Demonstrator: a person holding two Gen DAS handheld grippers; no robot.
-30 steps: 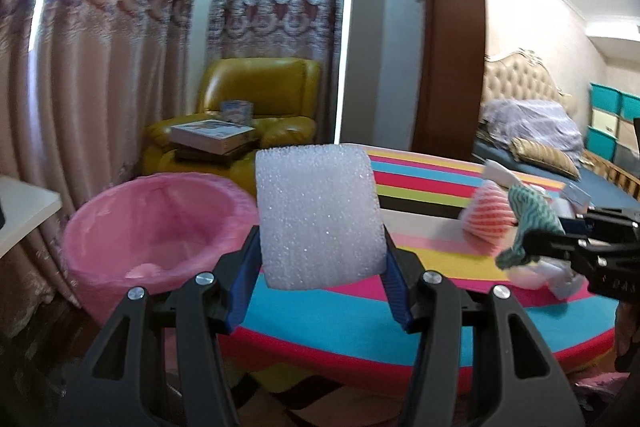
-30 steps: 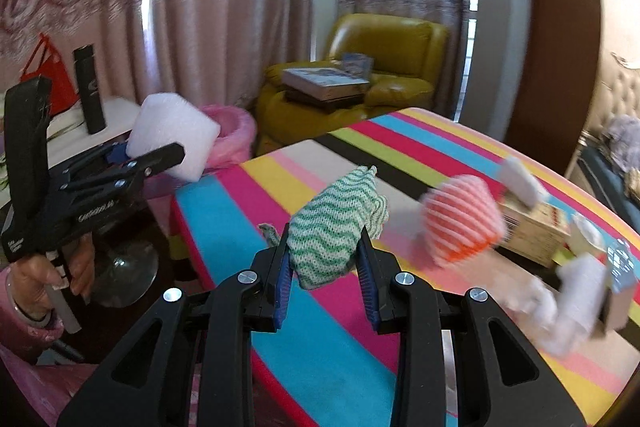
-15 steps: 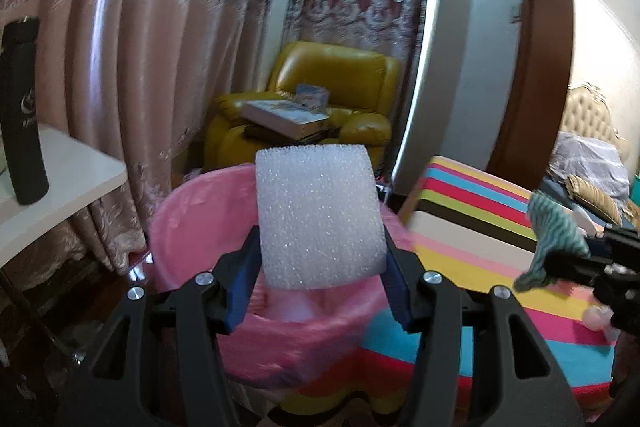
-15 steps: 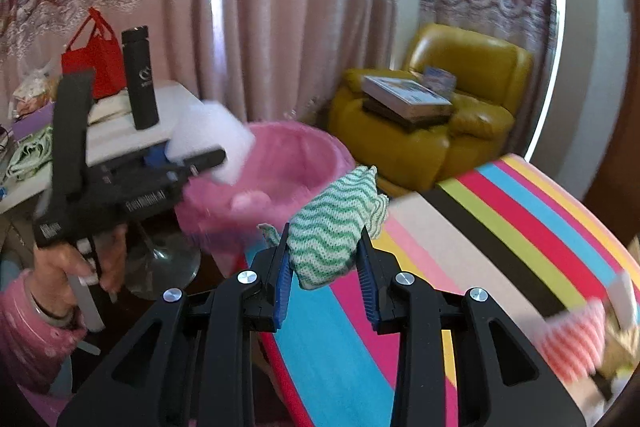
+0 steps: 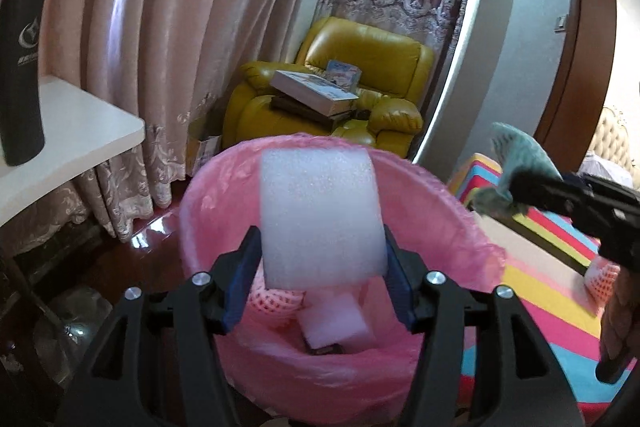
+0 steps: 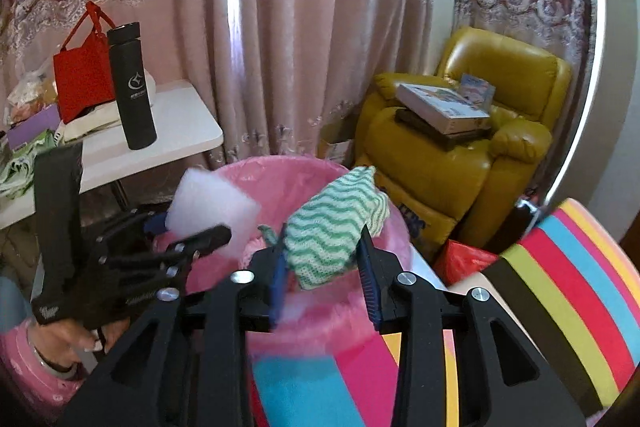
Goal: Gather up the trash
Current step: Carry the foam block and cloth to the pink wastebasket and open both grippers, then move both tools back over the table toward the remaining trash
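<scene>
- Pink curtains (image 6: 304, 39) back the scene; a yellow armchair (image 5: 360, 95) stacked with books (image 5: 316, 93) stands behind a bin (image 5: 452, 223) lined with a pink bag. A striped table (image 6: 580, 291) lies to the right, a white side table (image 6: 180, 131) with a black flask (image 6: 134, 87) and red bag (image 6: 80, 75) to the left.
- Left gripper (image 5: 320, 263): jaws clamped on a white foam block (image 5: 320, 215), held upright directly over the bin mouth.
- Right gripper (image 6: 326, 267): jaws clamped on a green-and-white wavy cloth (image 6: 336, 223), positioned at the bin rim on the table side; in the left view it sits just right of the bin opening, not clearly over it.
- Bin contents: a flat white foam piece (image 5: 336, 323) and a pink fruit net (image 5: 276, 301) lie at the bottom.
- Remaining trash: another net (image 5: 604, 273) is visible on the table beside the right gripper's body.
- Step in hand, as judged: deposit of both held items, transport complete for the foam block.
- Next move, left: part the jaws; the block should drop straight in. Being light, it may cling to a pad, so open fully.
- Next move, right: advance further over the opening before release, otherwise the cloth may catch on the rim or fall outside.
- Keep the two grippers apart over the bin to avoid contact.
</scene>
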